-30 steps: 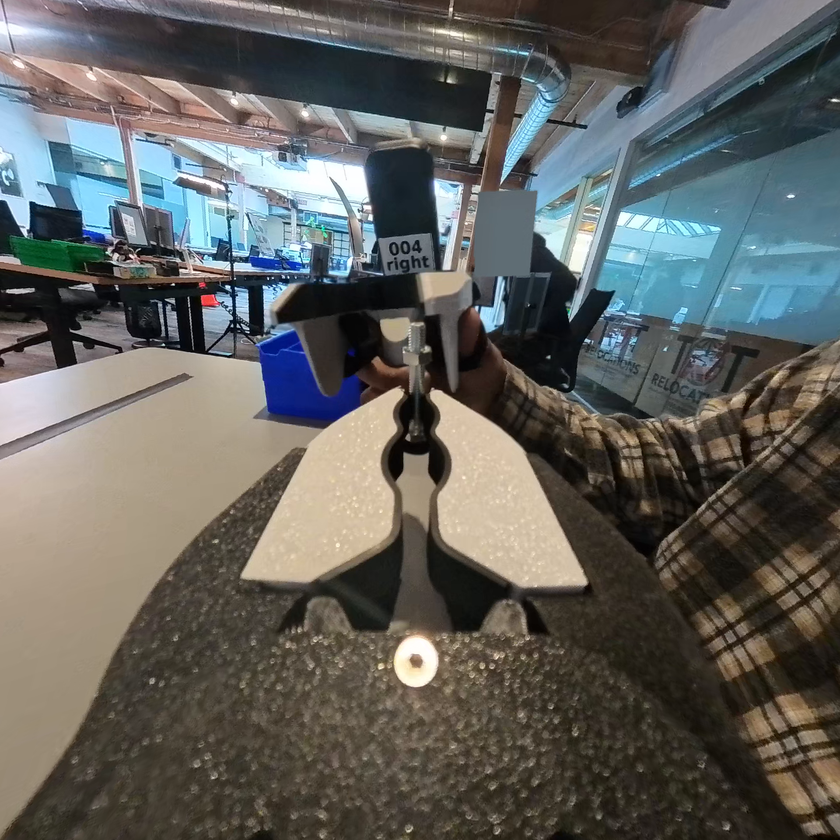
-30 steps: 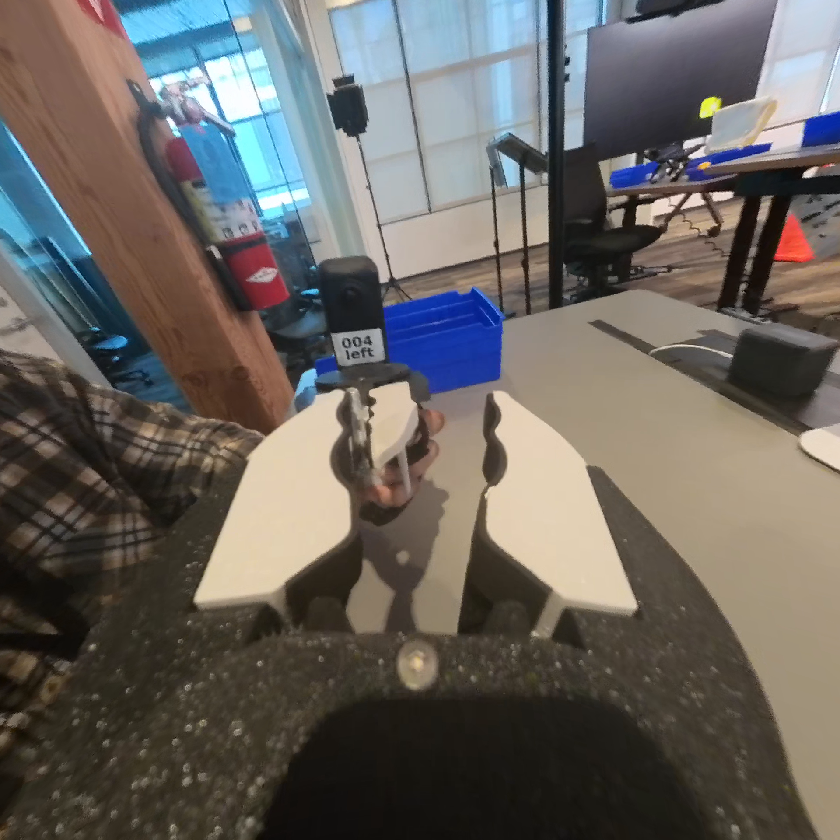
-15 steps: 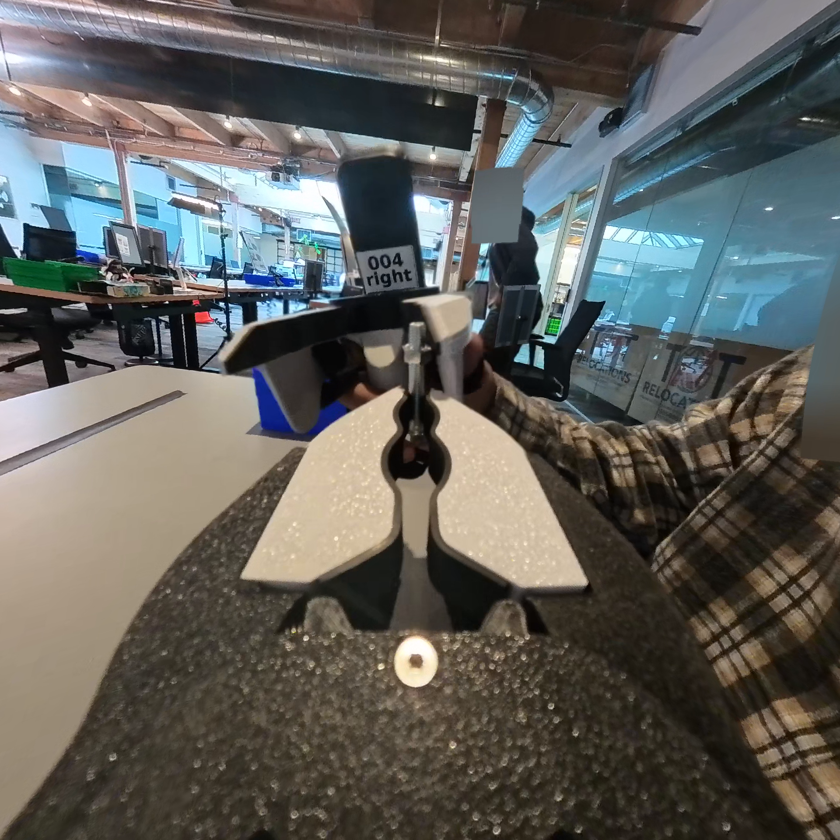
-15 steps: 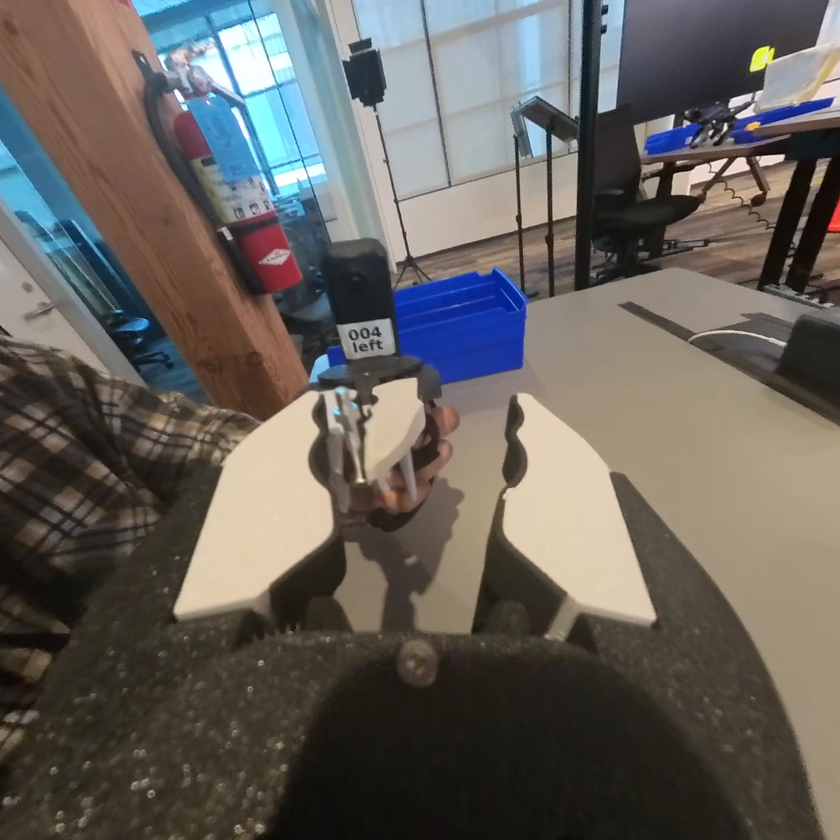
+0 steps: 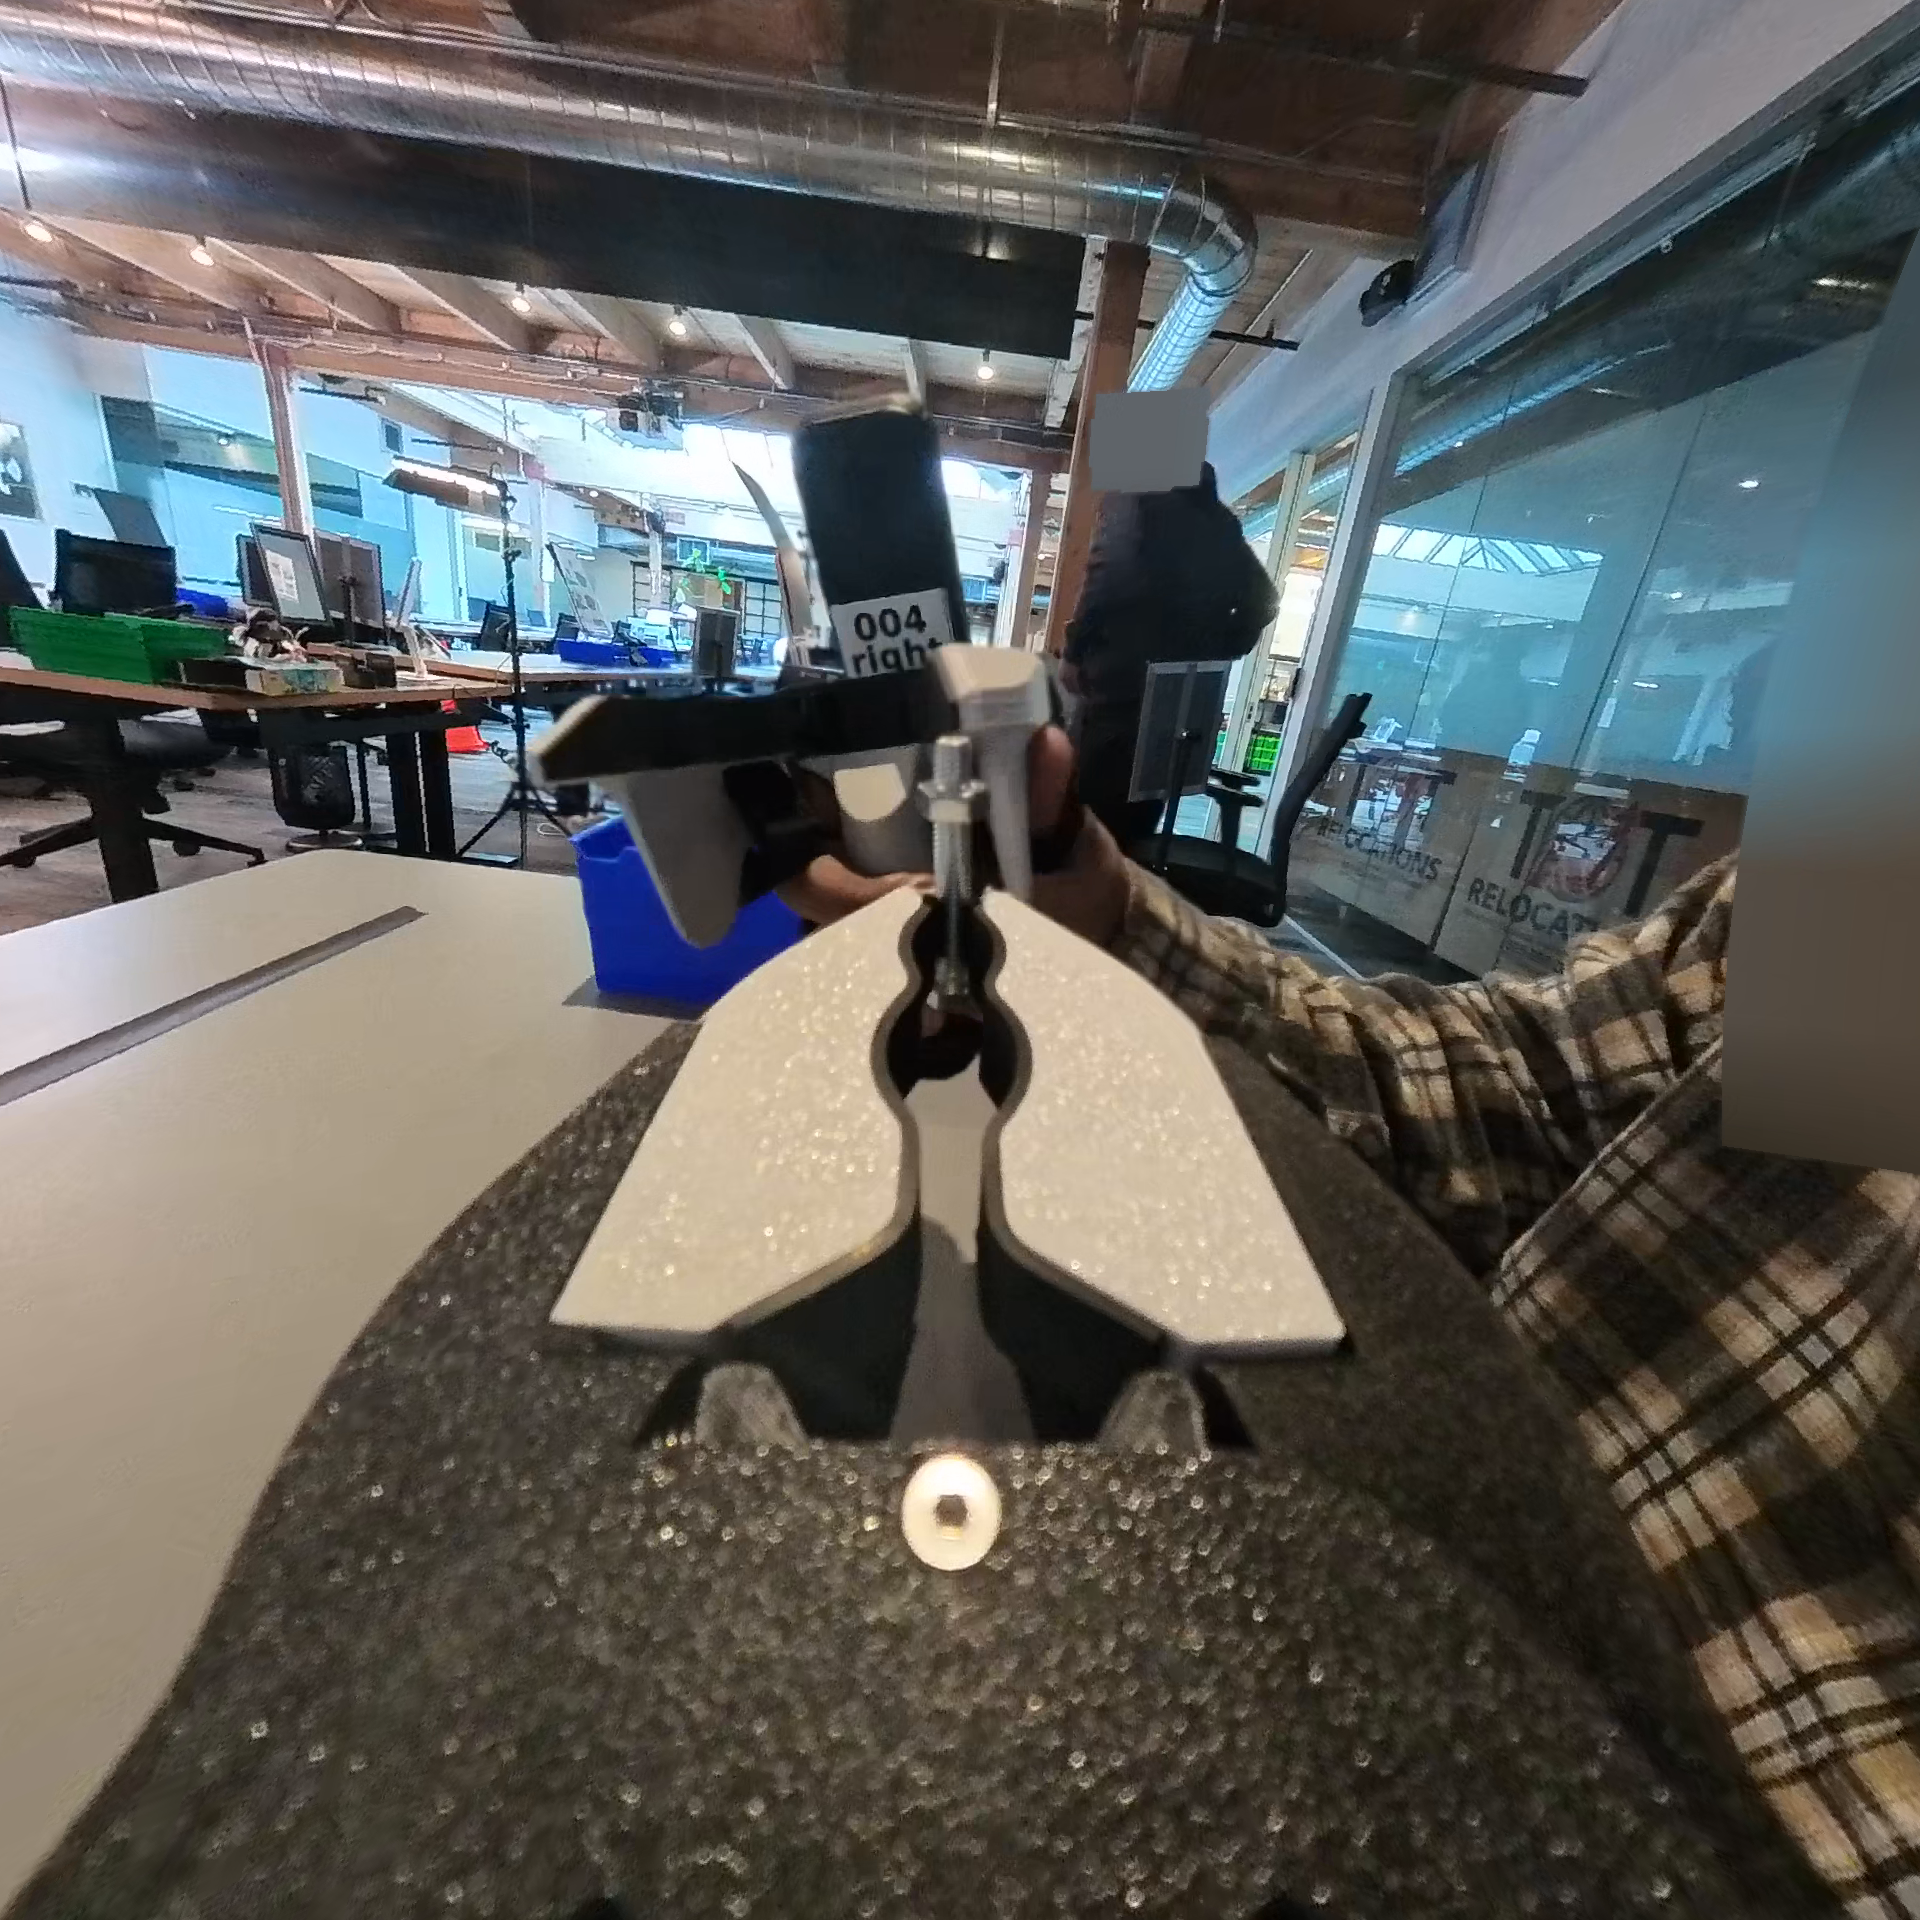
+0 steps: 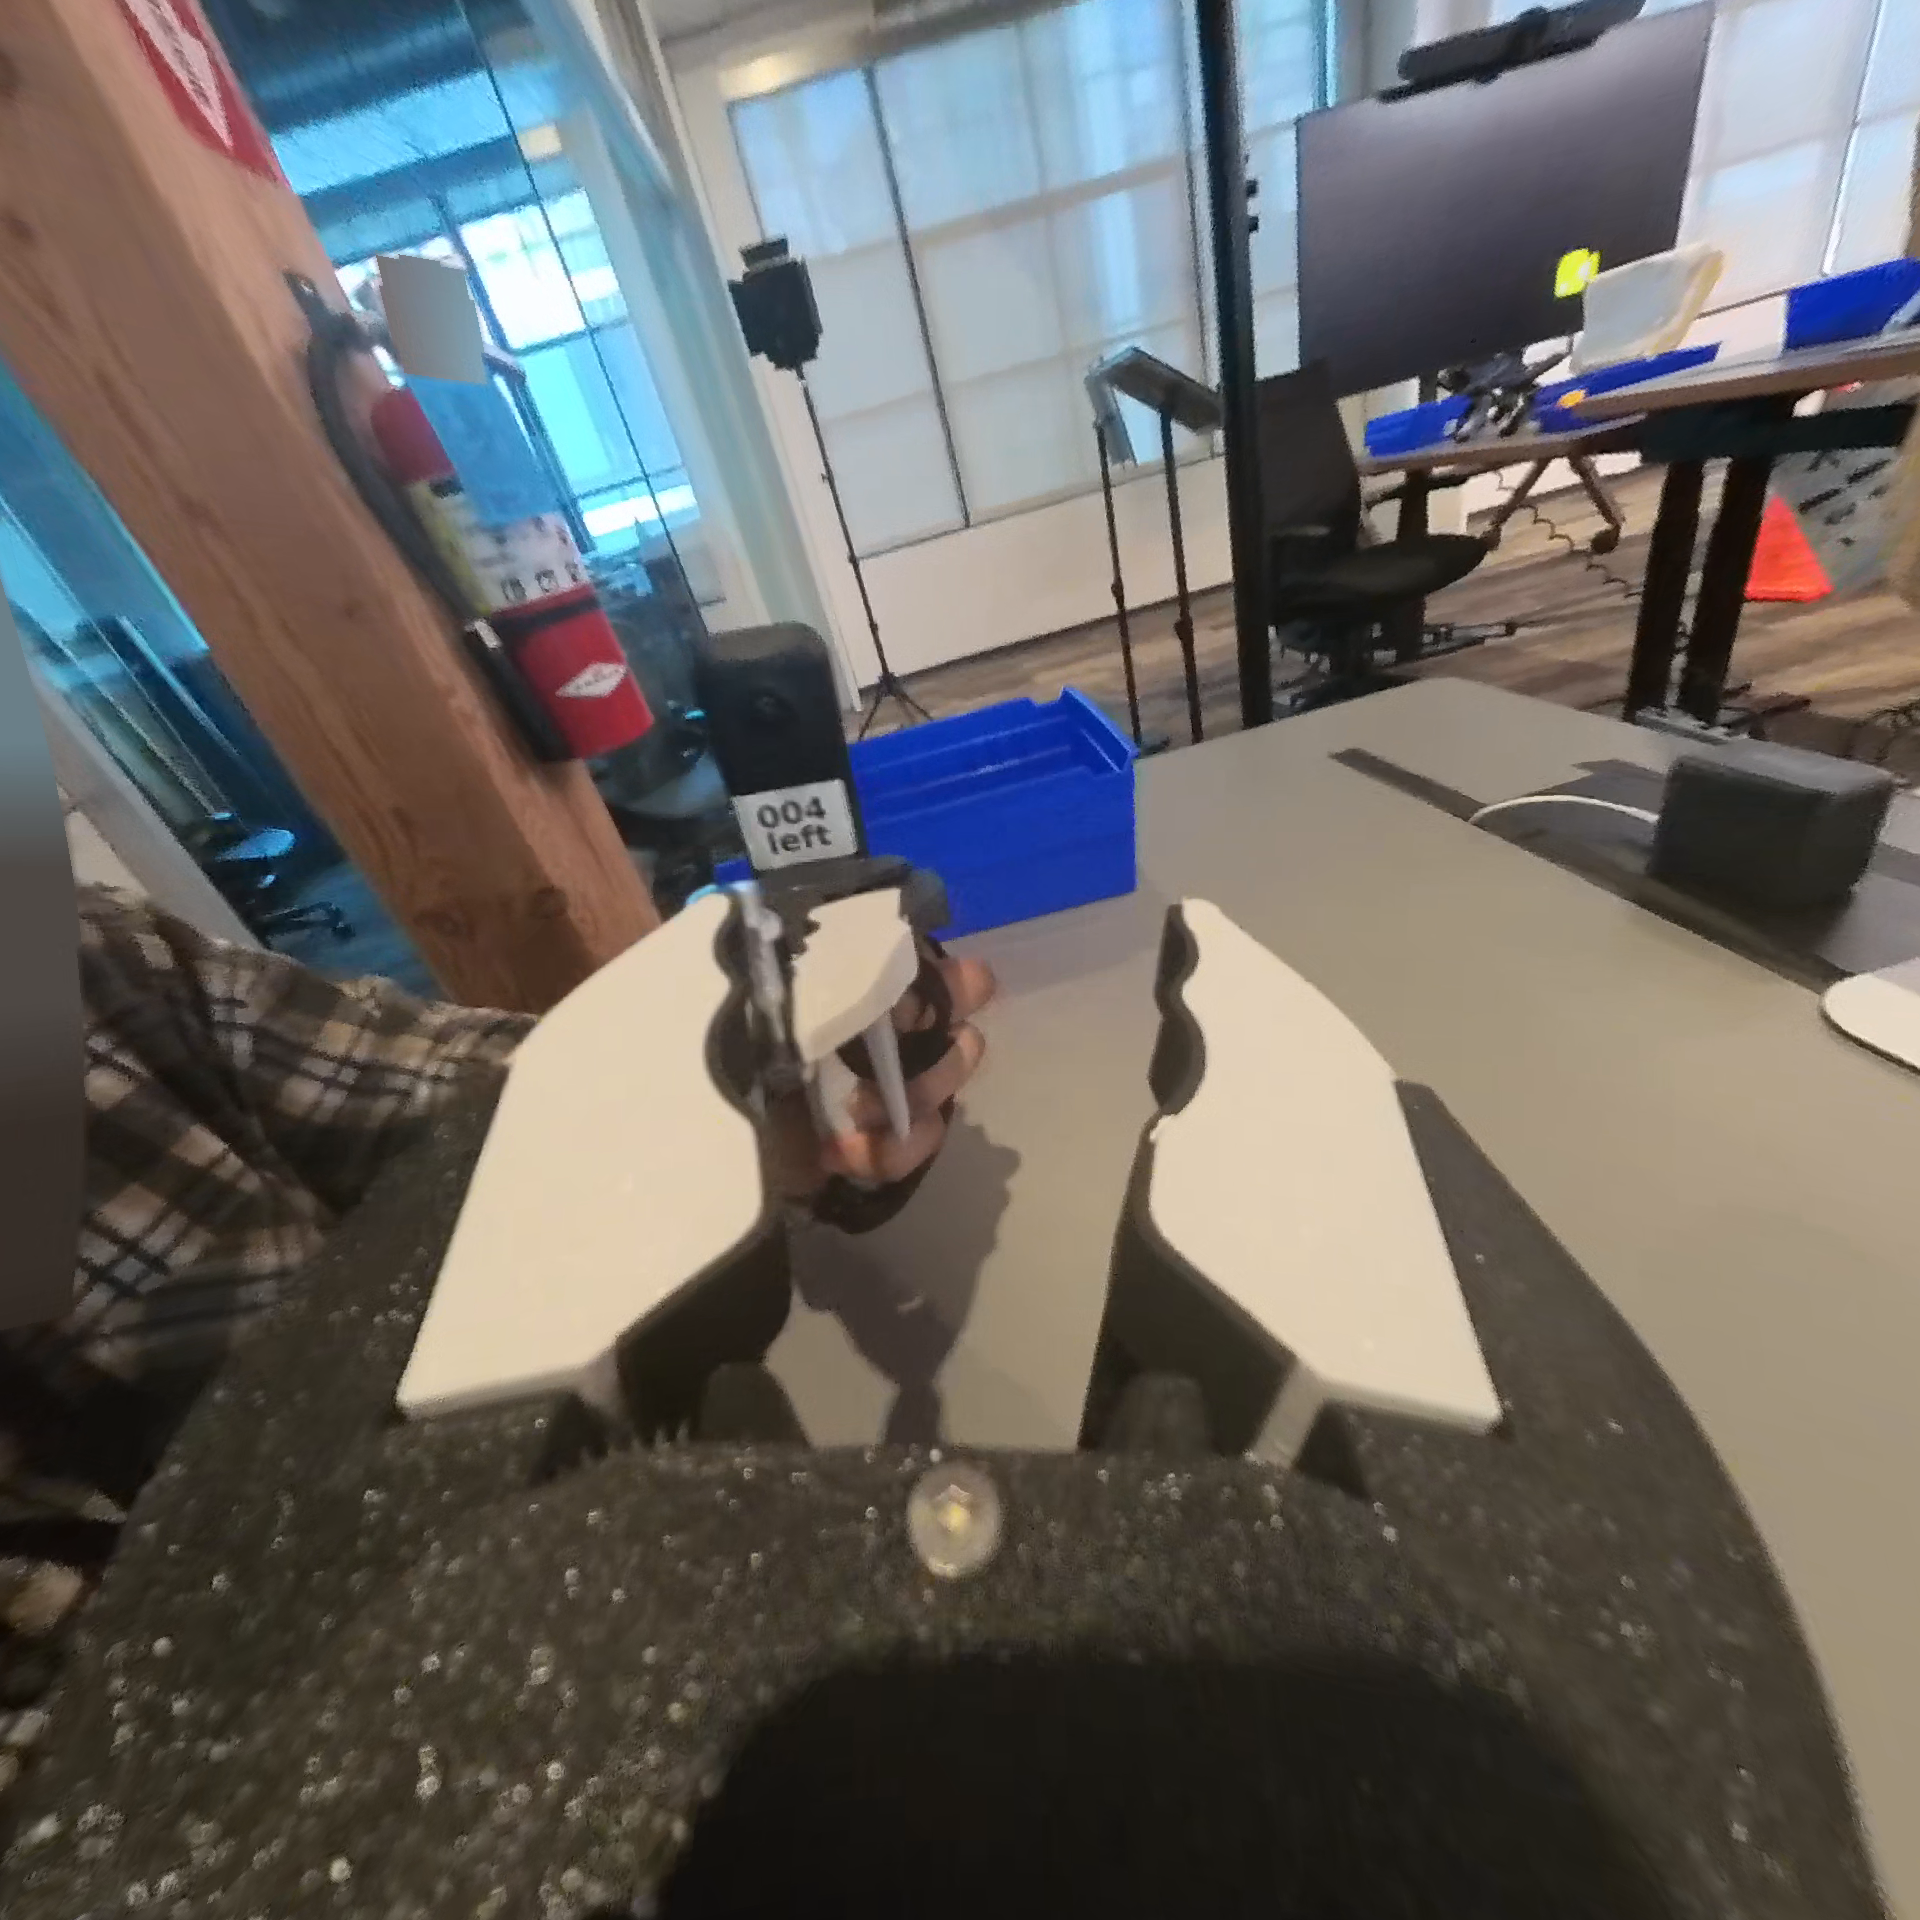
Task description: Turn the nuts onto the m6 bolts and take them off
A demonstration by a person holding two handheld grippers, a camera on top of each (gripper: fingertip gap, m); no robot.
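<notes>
Above the grey table [image 5: 260,1039], my left gripper [image 5: 954,940] clamps the bolt [image 5: 953,862] upright, nut [image 5: 952,798] near its tip, while my right gripper [image 6: 956,997] gapes wide and empty; mid-turning, next it must close squarely on the nut.

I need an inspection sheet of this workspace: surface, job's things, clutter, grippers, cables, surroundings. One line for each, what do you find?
Surface: grey table, with a dark slot running along it.
Job's things: silver bolt standing upright, nut threaded near its top; blue bin at the table's far edge.
Clutter: dark grey box; a white object at the edge.
Grippers: left gripper closed on the bolt's lower part; right gripper open wide, fingers empty.
Cables: white cable beside the box.
Surroundings: wooden post with fire extinguisher; desks, chairs, monitor.
</notes>
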